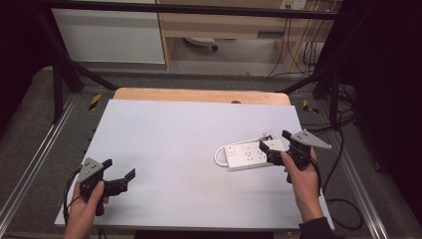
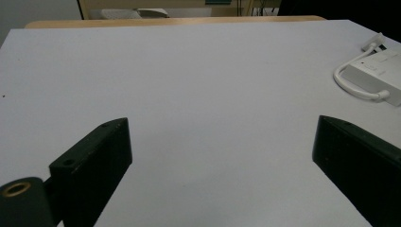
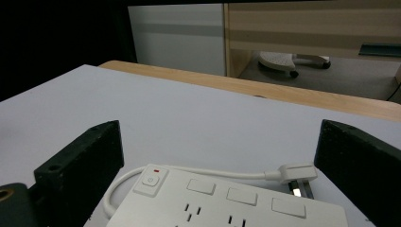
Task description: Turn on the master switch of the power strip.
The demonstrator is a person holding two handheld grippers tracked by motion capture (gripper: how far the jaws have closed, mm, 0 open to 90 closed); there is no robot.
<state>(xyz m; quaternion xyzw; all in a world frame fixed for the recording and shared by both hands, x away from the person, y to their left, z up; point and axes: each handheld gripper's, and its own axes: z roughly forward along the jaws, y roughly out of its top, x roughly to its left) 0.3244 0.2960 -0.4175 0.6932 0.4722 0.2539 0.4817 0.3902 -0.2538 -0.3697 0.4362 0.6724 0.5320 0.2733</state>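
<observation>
The right gripper view brings out a power strip's switch with a red mark, three buttons, socket slots and its plug, detail lost from above. The white strip lies on the counter's right side, cord looped. The right tongs gape around it; the left tongs gape over bare surface.

A: What is being seen on the left gripper?
B: Black blocky jaws, a grey three-cornered plate, a black cable, a brass-ringed hole.
A: And the right gripper?
B: The same build; a dark sleeve is being worn.
</observation>
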